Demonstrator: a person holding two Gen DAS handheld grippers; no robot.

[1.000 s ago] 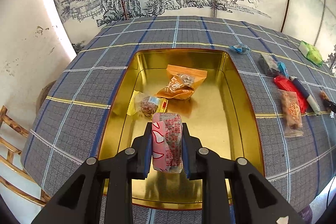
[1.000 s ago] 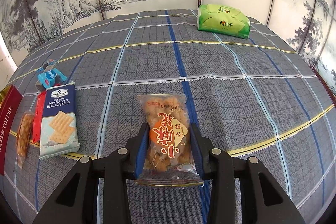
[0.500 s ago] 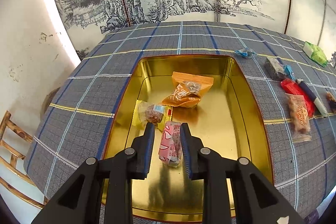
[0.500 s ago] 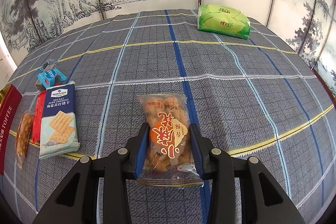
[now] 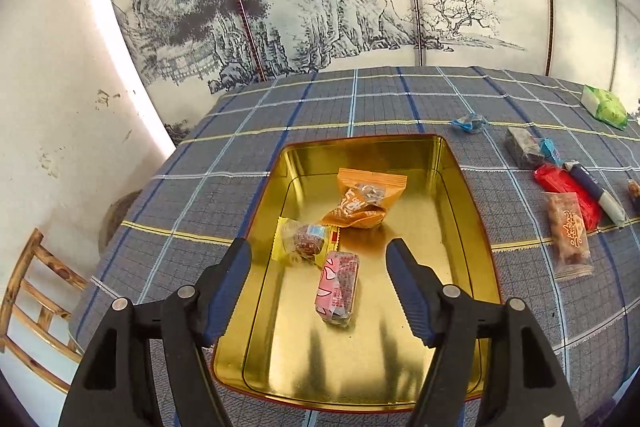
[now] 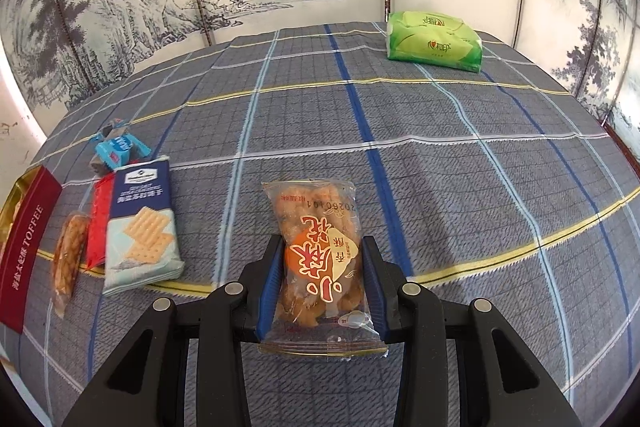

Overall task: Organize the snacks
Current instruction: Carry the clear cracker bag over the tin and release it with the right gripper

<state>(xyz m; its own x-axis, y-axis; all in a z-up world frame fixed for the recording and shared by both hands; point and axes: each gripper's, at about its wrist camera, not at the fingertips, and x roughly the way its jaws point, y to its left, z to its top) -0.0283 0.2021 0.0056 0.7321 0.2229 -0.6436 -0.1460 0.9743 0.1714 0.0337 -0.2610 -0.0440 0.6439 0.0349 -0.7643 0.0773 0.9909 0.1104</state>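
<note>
Three snacks already lie in your gold tin [image 5: 468, 227]: the orange packet [image 5: 362, 201] toward the far end, the yellow-wrapped sweet [image 5: 306, 241] at the left wall, and the pink packet [image 5: 337, 287] just near of it, flat on the tin floor. Your left gripper [image 5: 318, 267] hangs above that pink packet with its jaws opening; the pads stand well apart on either side and touch nothing, so that drop looks done.

Your right gripper [image 6: 320, 273] has its jaws pressed on both sides of the clear bag of fried twists [image 6: 318, 259], which sits low over the plaid tablecloth [image 6: 460, 163], well to the right of the tin; whether it has lifted off the cloth you cannot tell from this view.

Plenty is left. On the cloth right of the tin lie the cracker pack [image 6: 140, 227], the red packet [image 6: 98, 223], a second slim twist bag [image 6: 70, 259] and blue-wrapped candies [image 6: 116, 149]. The green pack [image 6: 434, 41] at the far right may or may not belong. You are roughly a third through.
</note>
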